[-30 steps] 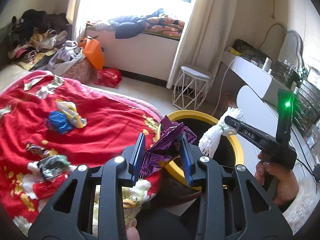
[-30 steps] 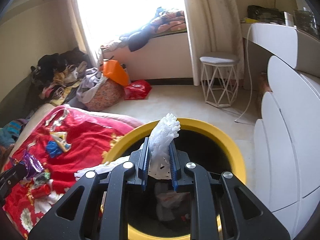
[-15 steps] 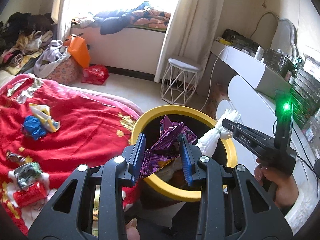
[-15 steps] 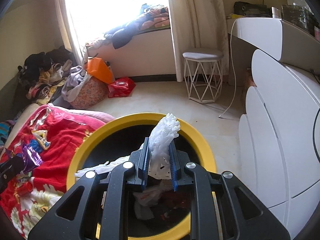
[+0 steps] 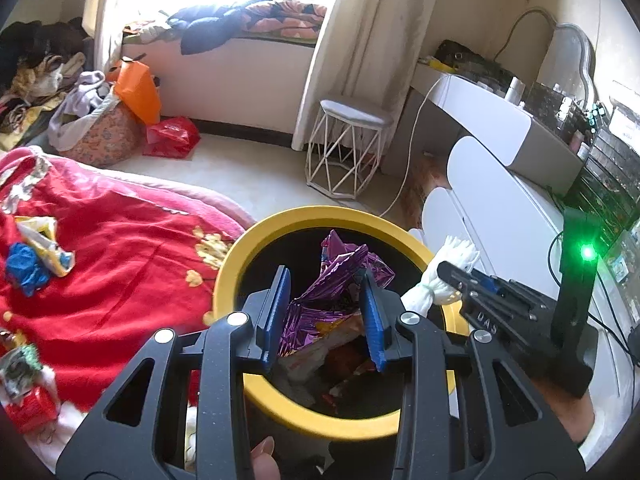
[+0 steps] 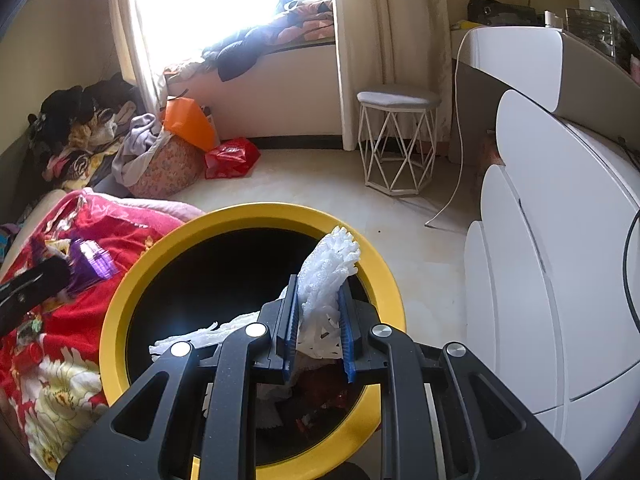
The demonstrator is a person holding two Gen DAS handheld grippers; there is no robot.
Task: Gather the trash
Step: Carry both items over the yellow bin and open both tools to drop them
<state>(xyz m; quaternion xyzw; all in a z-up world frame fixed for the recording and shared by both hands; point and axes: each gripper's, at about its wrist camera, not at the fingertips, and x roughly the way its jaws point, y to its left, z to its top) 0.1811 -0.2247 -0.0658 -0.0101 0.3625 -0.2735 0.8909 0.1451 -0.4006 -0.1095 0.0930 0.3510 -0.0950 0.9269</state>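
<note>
Left tongs: my left tongs point(image 5: 324, 312) pinch a crumpled purple wrapper point(image 5: 340, 280), held right over the mouth of the bin so that it should fall inside once I let go.
Right tongs: my right tongs point(image 6: 318, 328) are pressed on a white foam net point(image 6: 330, 268), also above the opening; its loose tail trails across the dark inside.
Bin: the yellow-rimmed bin point(image 5: 240, 256) stands just beside the bed, near enough for both loads to hang over it at once. Wrappers and scraps already lie at the bottom.
Bed: on the red blanket point(image 5: 120, 248) more trash waits, a blue wad with a yellow packet point(image 5: 36, 256) and a red-and-green crumple point(image 5: 24, 384) near the edge.
Step in hand: the drop, I judge; both pieces look placed for release.
Risk: the light foam net could catch on the ribbed pads or the rim instead of falling clear.
Room: a white wire stool point(image 6: 398, 140) and a white dresser point(image 6: 560, 240) stand well apart from the work.
</note>
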